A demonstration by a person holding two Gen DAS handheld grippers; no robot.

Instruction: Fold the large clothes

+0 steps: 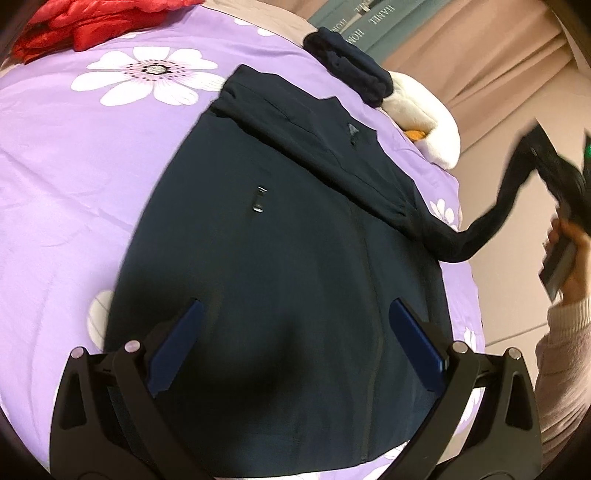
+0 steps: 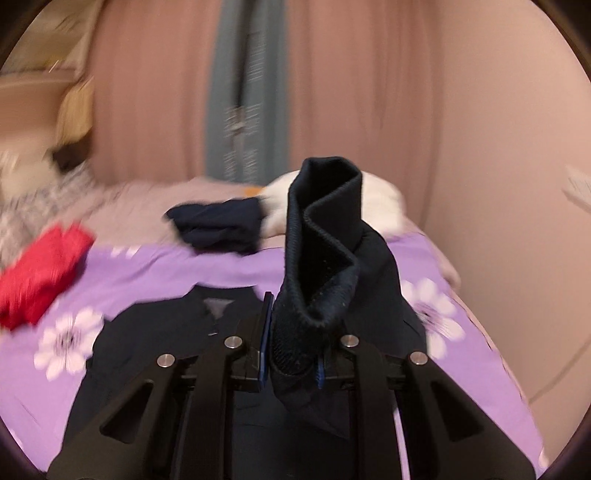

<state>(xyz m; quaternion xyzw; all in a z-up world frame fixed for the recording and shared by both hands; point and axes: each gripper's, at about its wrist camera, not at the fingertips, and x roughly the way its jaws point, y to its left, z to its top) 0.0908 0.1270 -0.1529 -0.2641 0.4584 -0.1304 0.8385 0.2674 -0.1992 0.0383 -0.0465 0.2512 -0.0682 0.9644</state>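
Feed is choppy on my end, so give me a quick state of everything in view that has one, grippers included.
Navy jacket: spread flat on the bedspread, zipped.
Jacket sleeve: lifted off the bed, cuff clamped.
Right gripper: shut on the cuff.
Left gripper: open, empty, above the jacket's lower half.
Dark folded garment: folded, at the bed's far edge.
Red garment: bunched in the far corner.

Soft, warm indoor light; both views fisheye-warped with dark corners.
Left wrist view: mostly sharp, a broad dark shadow (image 1: 255, 339) on the navy jacket (image 1: 280, 229), motion smear at the right edge. Right wrist view: background and red garment (image 2: 40, 273) heavily motion-blurred; only the near sleeve cuff (image 2: 321, 236) is crisp. No glare.
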